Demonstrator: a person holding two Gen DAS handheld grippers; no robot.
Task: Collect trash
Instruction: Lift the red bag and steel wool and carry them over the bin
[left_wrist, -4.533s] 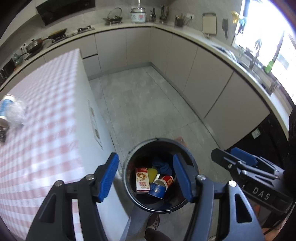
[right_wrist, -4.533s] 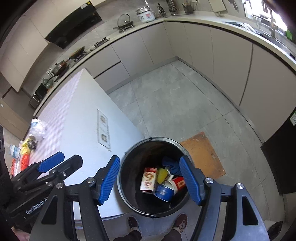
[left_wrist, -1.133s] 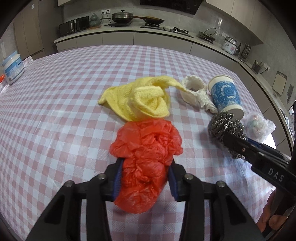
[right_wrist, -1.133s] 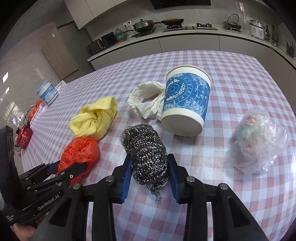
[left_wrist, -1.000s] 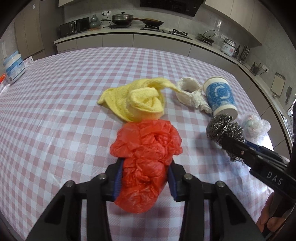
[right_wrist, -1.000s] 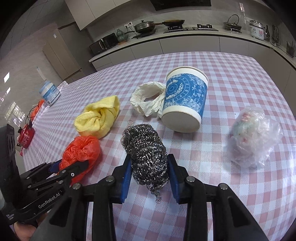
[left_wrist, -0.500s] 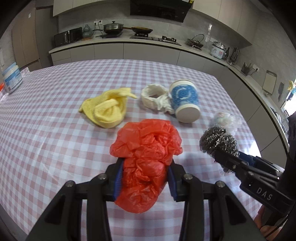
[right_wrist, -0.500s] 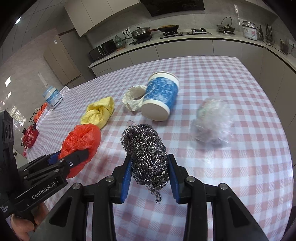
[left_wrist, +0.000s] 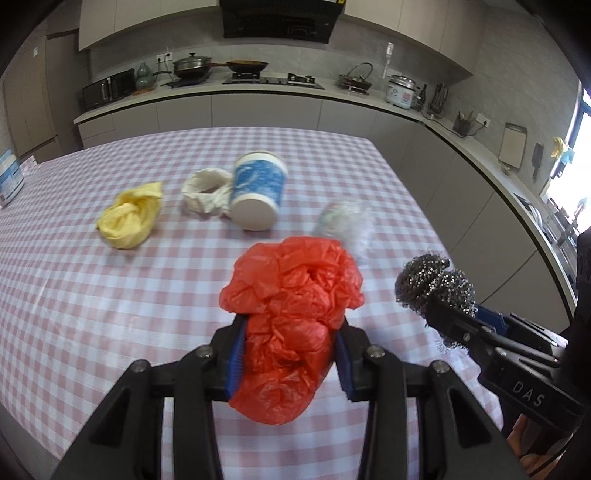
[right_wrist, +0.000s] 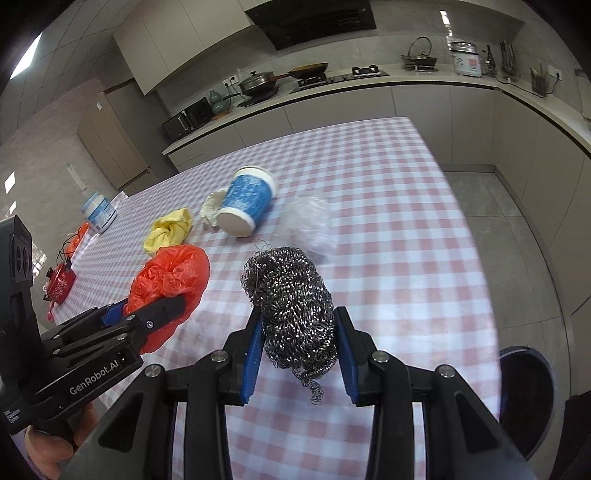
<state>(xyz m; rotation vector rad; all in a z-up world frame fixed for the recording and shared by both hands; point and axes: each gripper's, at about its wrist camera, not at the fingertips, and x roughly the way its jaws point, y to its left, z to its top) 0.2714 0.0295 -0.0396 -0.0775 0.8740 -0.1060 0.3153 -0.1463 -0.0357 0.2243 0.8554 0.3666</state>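
Both grippers were loaded and raised above the checked table (left_wrist: 74, 295). The left gripper (left_wrist: 288, 354) had its jaws closed to a narrow gap on the red bag (left_wrist: 291, 314), crumpled thin plastic bulging above and below the blue pads. The right gripper (right_wrist: 297, 350) was pinched on the scourer (right_wrist: 291, 310), a springy ball of steel coil with a loose curl hanging beneath.

The bin (right_wrist: 528, 391), dark and round, stood on the floor off the table's near right corner, below and right of the right gripper; that hand was the nearer, the left one farther across the table.

Left on the table beyond the grippers: a paper cup (left_wrist: 258, 192) on its side, base toward the cameras; white crumpled tissue (left_wrist: 205, 192) touching its left; a soft yellow cloth (left_wrist: 129, 218) farther left; a clear plastic wad (right_wrist: 310, 225) right of the cup.
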